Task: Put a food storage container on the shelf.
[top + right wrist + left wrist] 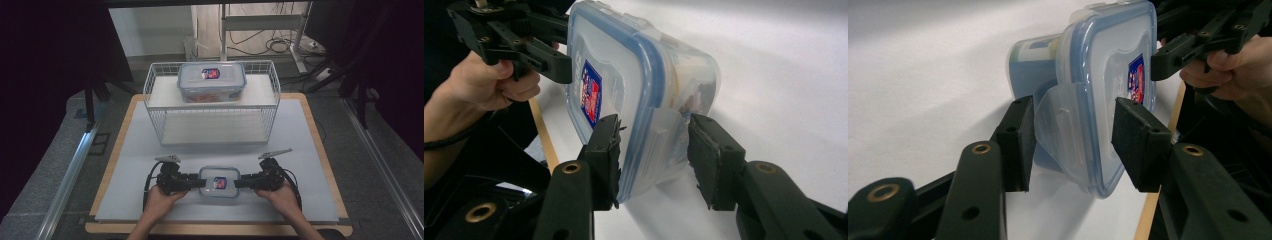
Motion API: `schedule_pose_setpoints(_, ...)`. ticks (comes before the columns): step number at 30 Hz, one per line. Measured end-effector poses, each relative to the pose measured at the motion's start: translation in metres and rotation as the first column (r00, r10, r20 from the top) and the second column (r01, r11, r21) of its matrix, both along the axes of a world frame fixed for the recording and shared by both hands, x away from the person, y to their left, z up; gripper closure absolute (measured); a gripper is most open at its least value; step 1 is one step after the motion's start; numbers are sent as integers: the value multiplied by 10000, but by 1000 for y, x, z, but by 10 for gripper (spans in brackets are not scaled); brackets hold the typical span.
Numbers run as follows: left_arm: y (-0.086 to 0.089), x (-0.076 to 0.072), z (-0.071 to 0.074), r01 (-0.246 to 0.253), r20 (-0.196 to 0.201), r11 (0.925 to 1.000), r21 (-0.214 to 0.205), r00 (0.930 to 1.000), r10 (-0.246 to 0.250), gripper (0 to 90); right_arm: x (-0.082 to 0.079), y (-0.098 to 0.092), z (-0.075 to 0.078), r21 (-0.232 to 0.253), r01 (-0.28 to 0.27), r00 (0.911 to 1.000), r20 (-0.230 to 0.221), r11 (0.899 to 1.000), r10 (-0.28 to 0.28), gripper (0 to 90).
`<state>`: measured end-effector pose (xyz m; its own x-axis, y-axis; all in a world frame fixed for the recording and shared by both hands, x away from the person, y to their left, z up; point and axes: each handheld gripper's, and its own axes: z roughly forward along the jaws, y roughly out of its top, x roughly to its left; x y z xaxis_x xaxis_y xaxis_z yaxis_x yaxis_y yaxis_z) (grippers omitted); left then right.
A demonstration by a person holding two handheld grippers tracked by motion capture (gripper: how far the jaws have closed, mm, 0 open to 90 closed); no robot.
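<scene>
High view, box position: the box lies flat on the bench at its near edge, lid up, between the left claw and the right claw.
High view, long axis: runs left to right, one short end toward each claw.
High view, other items: a second box sits on the top shelf of a wire rack at the far side.
Left claw view, claw state: the left claw stands partly spread around the latch flap of the left short end; contact with the pads cannot be confirmed.
Right claw view, claw state: the right claw stands partly spread around the right short end; one pad lies at the lid rim, the other just beside the wall.
Step in hand: judged as a two-claw approach, grasp not yet made.
Next move: likely requires both claws to close evenly, then a level lift.
</scene>
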<state>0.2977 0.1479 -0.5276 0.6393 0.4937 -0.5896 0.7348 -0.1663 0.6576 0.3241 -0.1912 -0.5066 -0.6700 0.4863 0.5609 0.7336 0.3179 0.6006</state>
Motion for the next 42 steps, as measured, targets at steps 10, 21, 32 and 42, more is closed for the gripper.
schedule_pose_setpoints(10,6,1,-3,-29,-499,9994,-335,9988,12,566,2,-3,-3,167,128,9999,3,9998,-128,617)
schedule_pose_setpoints(21,6,2,-5,-10,-470,9993,-385,9989,-8,565,10,2,-10,534,4,9999,-146,9986,4,528)
schedule_pose_setpoints(32,5,2,-4,-199,-672,9989,-433,9976,170,566,8,-4,-12,1081,423,9972,-664,9932,-352,575)
schedule_pose_setpoints(42,8,4,22,-291,-6,9977,-610,9996,292,576,9,-6,8,1531,621,9980,-237,9863,-592,581)
